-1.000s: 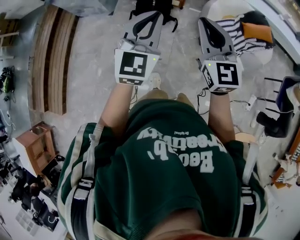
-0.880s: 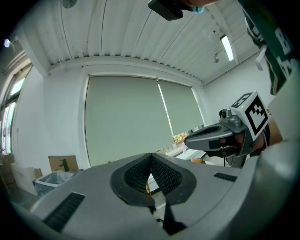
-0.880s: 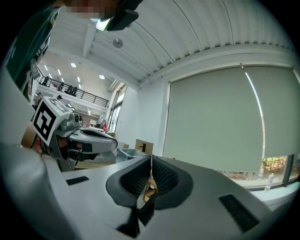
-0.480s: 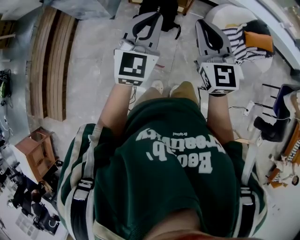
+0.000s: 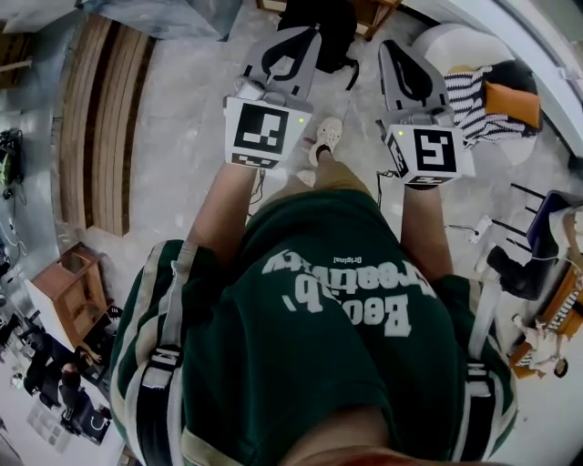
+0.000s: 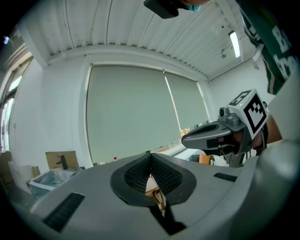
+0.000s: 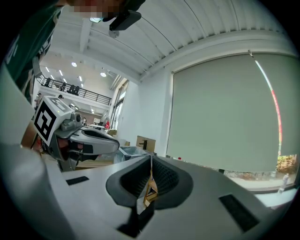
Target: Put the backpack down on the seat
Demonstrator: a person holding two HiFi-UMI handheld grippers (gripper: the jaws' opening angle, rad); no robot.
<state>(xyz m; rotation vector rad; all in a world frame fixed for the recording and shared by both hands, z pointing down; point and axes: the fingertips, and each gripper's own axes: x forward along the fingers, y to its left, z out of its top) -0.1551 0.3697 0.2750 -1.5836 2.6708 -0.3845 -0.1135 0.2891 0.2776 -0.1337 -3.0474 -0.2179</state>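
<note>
Grey shoulder straps point(image 5: 169, 320) lie over the person's green shirt; whatever they carry is hidden behind the body. A black bag-like thing point(image 5: 321, 25) hangs or rests at a wooden chair point(image 5: 375, 9) straight ahead at the top edge of the head view. My left gripper point(image 5: 297, 38) and right gripper point(image 5: 394, 47) are held out level side by side, pointing toward it and well short of it. Both are shut with nothing between the pads. In the left gripper view my left gripper point(image 6: 151, 161) shows a wooden chair frame point(image 6: 157, 193) through the slit below its pads. The right gripper point(image 7: 151, 165) shows the same.
A white round armchair point(image 5: 453, 41) with striped and orange cushions stands at the right. Wooden boards point(image 5: 102, 118) lie on the floor at the left, and a small wooden cabinet point(image 5: 68, 293) stands lower left. Cables point(image 5: 474, 227) and a dark stand are at the right. A cardboard box point(image 6: 61, 159) sits by the far wall.
The person has walked forward. The black bag, chair and white armchair have come nearer in the head view. Both grippers stay shut and side by side.
</note>
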